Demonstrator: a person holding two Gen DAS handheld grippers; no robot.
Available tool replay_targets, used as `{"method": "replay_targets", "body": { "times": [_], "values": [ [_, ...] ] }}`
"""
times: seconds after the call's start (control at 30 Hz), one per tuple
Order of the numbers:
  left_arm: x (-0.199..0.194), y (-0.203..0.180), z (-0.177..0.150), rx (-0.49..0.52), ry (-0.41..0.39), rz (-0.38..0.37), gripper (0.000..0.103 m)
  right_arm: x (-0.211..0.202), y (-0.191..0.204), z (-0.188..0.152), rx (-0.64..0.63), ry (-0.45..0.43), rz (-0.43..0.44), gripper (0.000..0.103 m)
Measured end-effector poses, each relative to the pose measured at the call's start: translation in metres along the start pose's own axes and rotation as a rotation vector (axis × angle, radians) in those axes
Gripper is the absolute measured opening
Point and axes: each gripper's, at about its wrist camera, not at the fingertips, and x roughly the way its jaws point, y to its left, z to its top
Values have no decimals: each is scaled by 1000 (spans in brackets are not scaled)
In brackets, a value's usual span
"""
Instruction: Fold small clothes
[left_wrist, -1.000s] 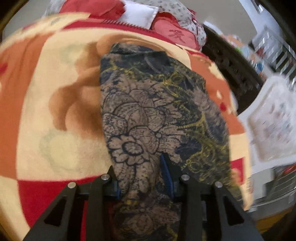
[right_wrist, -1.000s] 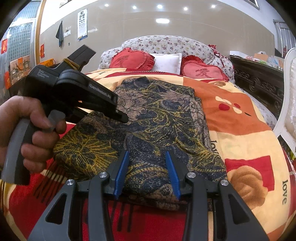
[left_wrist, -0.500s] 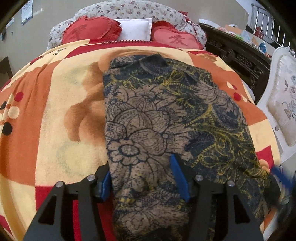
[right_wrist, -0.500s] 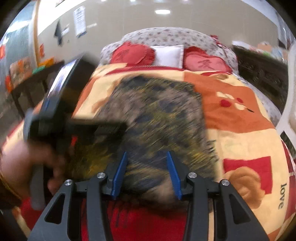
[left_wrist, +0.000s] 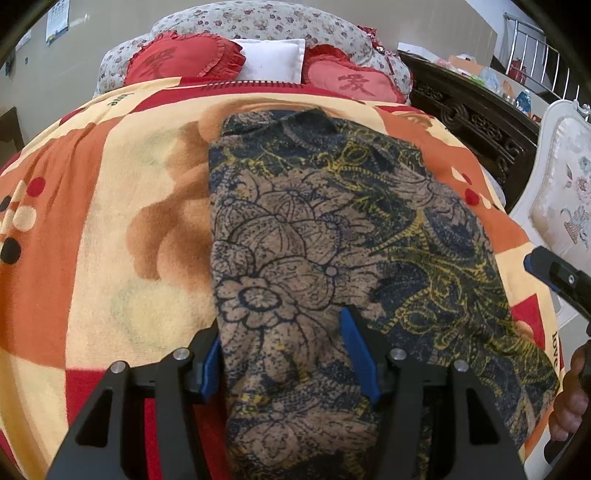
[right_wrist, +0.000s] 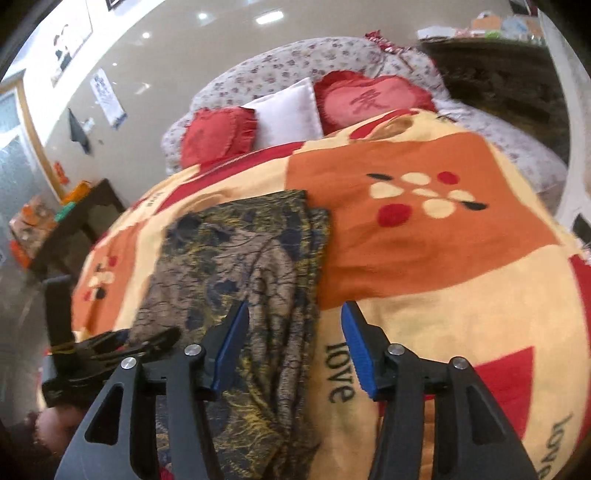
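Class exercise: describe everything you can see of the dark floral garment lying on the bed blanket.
The floral garment is soft, thin-looking fabric printed with navy and tan flowers and yellow vine lines. It lies folded into a long strip down the checked blanket, its near part slightly rumpled, its far end squared off below the pillows. The left claw straddles its near left portion, blue pads either side. The right claw hangs open over its right edge, which shows stacked layers.

Left gripper (left_wrist: 286, 350) jaws widened since a second ago, patterned garment (left_wrist: 332, 236) between pads, not pinched. Right gripper (right_wrist: 295, 347) jaws just opened further, swung off garment's right edge over blanket (right_wrist: 424, 258); only left pad is over cloth. Garment now lies flatter, folded lengthwise.
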Motion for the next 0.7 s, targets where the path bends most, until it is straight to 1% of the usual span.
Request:
{"method": "replay_targets", "body": {
  "times": [0.1,0.2,0.23,0.37,0.43,0.5,0.57,0.6,0.67,0.7],
  "values": [
    [0,1,0,-1,-2,-2,62,7,-12,-4,50,11,67,64],
    [1,1,0,-2,0,-4,62,20,-24,-7,110,41,118,64],
    [1,2,0,-1,-1,-5,62,26,-26,-8,123,51,152,64],
    [1,2,0,0,0,-4,63,47,-28,-7,140,77,221,64],
    [1,1,0,0,0,-2,63,59,-34,-7,184,101,269,65],
    [2,1,1,-2,0,-2,63,75,-44,-9,251,127,277,66],
    [2,1,1,-3,0,-2,63,82,-56,-10,342,130,355,69],
    [2,1,0,-3,-1,-2,63,84,-61,-9,386,136,413,71],
    [2,1,1,-2,-1,-1,63,89,-69,-8,463,163,556,71],
    [2,2,1,-3,-1,-2,63,90,-70,-7,469,171,585,71]
  ]
}}
